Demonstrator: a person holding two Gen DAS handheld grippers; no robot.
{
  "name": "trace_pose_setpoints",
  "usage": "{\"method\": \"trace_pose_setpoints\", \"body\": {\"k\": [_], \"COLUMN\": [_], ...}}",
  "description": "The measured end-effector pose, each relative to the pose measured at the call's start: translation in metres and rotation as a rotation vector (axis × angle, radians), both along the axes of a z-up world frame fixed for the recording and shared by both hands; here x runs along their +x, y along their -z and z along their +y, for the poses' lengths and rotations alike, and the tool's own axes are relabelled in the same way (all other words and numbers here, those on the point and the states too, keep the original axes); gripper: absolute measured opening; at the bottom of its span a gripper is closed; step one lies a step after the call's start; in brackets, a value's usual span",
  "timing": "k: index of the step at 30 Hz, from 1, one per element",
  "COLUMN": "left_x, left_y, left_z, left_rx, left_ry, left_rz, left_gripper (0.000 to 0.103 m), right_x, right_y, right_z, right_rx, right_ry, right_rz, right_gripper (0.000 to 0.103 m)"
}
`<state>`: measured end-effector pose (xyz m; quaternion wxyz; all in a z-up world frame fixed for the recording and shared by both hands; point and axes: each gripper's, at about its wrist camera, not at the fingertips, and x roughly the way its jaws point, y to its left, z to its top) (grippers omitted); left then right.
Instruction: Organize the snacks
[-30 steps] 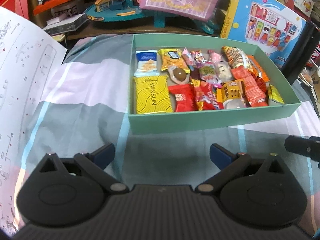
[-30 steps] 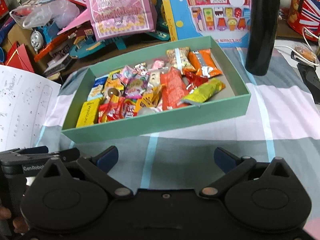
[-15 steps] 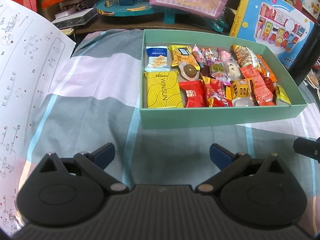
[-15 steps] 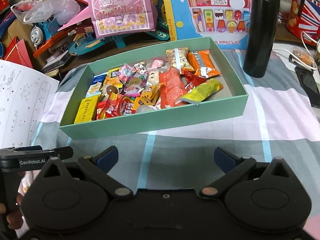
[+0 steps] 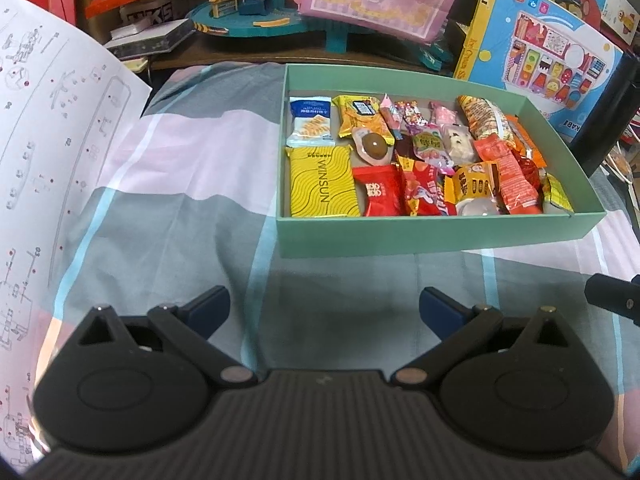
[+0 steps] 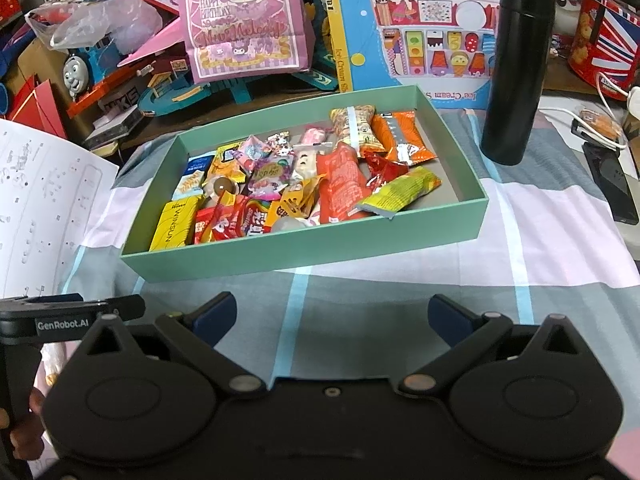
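A green box (image 5: 420, 236) (image 6: 304, 254) on a checked cloth holds several snack packets, among them a yellow WINSUN packet (image 5: 322, 188) (image 6: 176, 228), a red packet (image 5: 380, 196), a long orange-red packet (image 6: 340, 184) and a yellow-green packet (image 6: 400, 192). My left gripper (image 5: 324, 310) is open and empty, held over the cloth in front of the box. My right gripper (image 6: 332, 318) is open and empty, also in front of the box. The left gripper's body (image 6: 68, 318) shows at the left edge of the right wrist view.
A white printed sheet (image 5: 52, 160) (image 6: 36, 208) lies at the left. A black flask (image 6: 516, 72) stands right of the box. A blue toy box (image 6: 420, 32), a pink bag (image 6: 240, 20) and toys crowd the back. A dark phone (image 6: 612, 184) lies far right.
Both grippers have pulled back and shifted slightly, so the box sits farther away and more to the right in the left wrist view. The jaws stay open. Nothing in the box moved.
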<state>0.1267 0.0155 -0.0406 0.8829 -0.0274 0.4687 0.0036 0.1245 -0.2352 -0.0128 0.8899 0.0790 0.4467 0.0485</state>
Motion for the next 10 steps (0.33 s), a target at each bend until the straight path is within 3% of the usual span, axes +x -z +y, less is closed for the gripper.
{"method": "trace_pose_setpoints", "body": {"k": [10], "left_x": [-0.0015], "left_y": [0.0013], "left_z": [-0.0051], "left_rx": [0.019], "left_ry": [0.028], "left_rz": [-0.005], "left_gripper": [0.103], "right_x": [0.0015], "right_y": [0.0038], "right_z": [-0.0003], "right_rx": [0.004], "right_ry": [0.01], "right_rz": [0.012], "right_gripper": [0.103]}}
